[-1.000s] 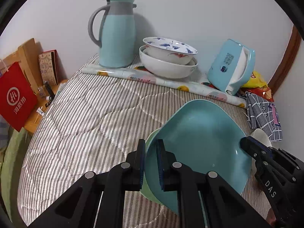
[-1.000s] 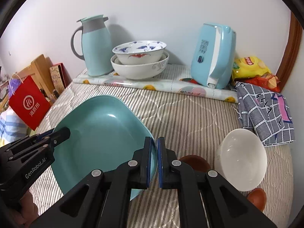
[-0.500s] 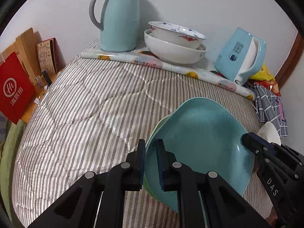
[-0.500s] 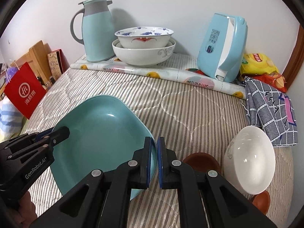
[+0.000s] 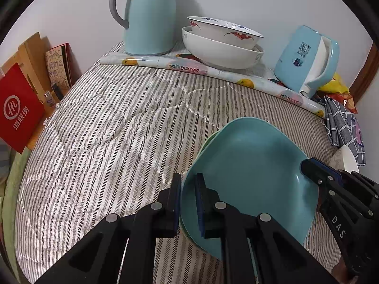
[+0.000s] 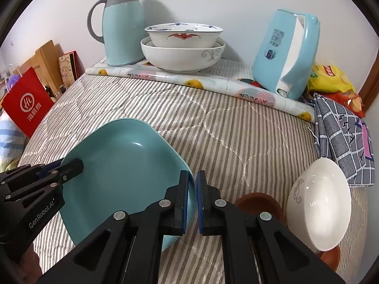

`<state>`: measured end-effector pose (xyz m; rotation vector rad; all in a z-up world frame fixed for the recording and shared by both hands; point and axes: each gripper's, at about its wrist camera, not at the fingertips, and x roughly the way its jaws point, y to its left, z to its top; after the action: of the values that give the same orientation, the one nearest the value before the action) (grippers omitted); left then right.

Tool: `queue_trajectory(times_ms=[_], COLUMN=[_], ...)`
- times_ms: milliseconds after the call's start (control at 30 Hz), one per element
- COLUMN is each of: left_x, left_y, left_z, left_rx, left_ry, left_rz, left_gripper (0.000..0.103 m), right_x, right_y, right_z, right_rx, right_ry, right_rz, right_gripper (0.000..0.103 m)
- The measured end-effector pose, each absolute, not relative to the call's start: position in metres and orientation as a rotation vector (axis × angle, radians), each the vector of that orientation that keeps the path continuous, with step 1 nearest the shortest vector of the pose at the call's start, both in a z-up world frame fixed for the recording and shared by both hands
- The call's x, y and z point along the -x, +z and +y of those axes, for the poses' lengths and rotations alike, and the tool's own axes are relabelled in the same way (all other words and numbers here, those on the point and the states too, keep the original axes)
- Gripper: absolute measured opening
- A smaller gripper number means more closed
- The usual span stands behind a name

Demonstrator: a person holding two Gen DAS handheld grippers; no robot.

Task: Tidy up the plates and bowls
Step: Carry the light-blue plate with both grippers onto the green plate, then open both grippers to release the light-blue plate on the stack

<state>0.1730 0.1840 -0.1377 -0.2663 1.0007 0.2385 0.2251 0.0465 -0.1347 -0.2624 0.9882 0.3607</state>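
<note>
Both grippers pinching teal plate [image 6: 123, 165] by opposite rims: left gripper [image 5: 188, 201] near edge, right gripper [image 6: 193, 196] far edge. Plate hovering over striped bed [image 5: 118, 123], possibly second greenish plate [image 5: 206, 142] beneath. Keeping it level, lowering evenly.

Teal plate [image 6: 123, 165]; grey-and-white striped quilt [image 5: 113, 123]; white bowl [image 6: 319, 201]; light-blue jug [image 6: 123, 26]; red bag [image 6: 26, 104]; blue-grey checked cloth [image 6: 343, 137].

Even, soft indoor light fills both sharp fisheye views, throwing a faint shadow of the thermos jug [image 6: 120, 26] rightward onto the wall, glinting off the white bowl [image 6: 318, 209] at lower right, with black vignetted, bowed edges.
</note>
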Motion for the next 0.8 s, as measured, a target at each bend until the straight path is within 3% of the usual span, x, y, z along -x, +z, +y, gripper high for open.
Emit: queue_trajectory(times_ms=[467,533,600,800], left_x=[-0.173,-0.171,-0.17,-0.163], left_y=[-0.144,-0.143,-0.143,-0.135], left_z=[0.18,0.18,0.179,0.176], left_rx=[0.231,0.229,0.227,0.225], left_ry=[0.25,0.249,0.248,0.257], left_rz=[1.034,1.035,1.04,1.034], left_gripper=[0.012,0.012,0.012,0.013], right_x=[-0.227,-0.225,-0.223,-0.212], right_y=[-0.142,-0.142,-0.141,-0.135], right_z=[0.048,0.046,0.044,0.032], right_rx=[0.29,0.282,0.281,0.257], right_ry=[0.402,0.408,0.41,0.403], right_rz=[0.994,0.996,0.998,0.984], right_gripper=[0.009,0.013,0.023,0.024])
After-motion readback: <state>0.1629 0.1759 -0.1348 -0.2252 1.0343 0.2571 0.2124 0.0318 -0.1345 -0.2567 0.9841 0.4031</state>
